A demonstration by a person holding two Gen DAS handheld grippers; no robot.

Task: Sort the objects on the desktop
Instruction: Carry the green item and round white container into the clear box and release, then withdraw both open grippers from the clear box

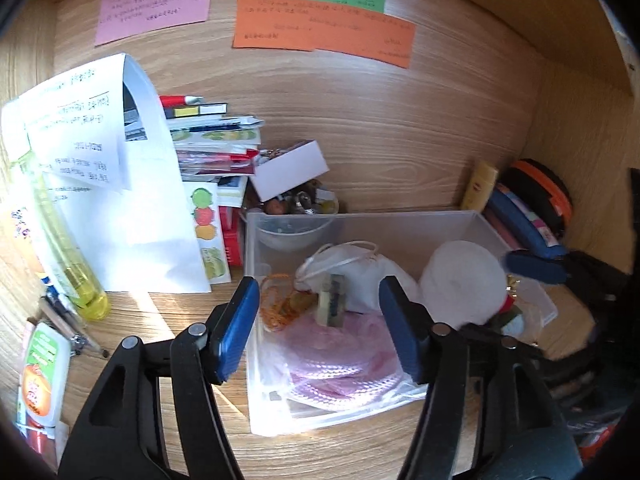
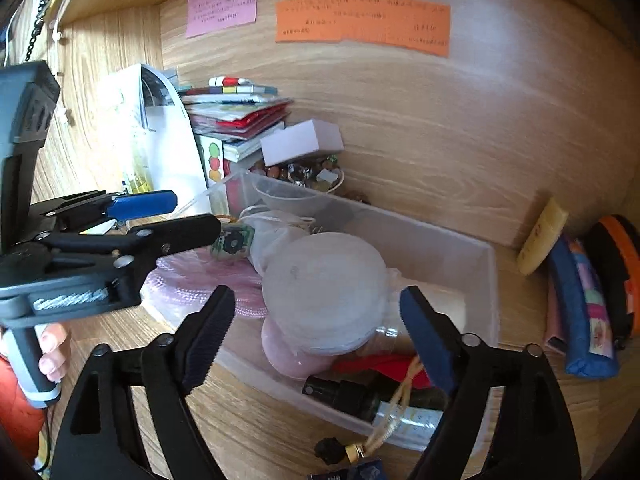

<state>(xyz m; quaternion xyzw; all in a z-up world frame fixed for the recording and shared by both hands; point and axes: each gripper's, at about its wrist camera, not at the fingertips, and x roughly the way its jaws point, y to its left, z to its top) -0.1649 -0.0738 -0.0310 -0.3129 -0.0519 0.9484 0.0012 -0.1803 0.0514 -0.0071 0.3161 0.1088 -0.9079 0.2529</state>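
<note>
Clear plastic storage bin (image 1: 360,224) sits on the wooden desk (image 1: 168,320), holding a coil of pink rope (image 1: 340,372), a white drawstring pouch (image 1: 352,268) and a round white pad stack (image 2: 324,292). Left gripper (image 1: 316,320) hangs above its near end, jaws released and empty. Right gripper (image 2: 316,332) hovers over the pads, likewise spread, gripping nothing.

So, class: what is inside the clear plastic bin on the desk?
Inside the clear plastic bin: pink cord, a white round pack, a white pouch, a small bowl, a dark bottle. Whatever lies beneath them is covered.
</note>
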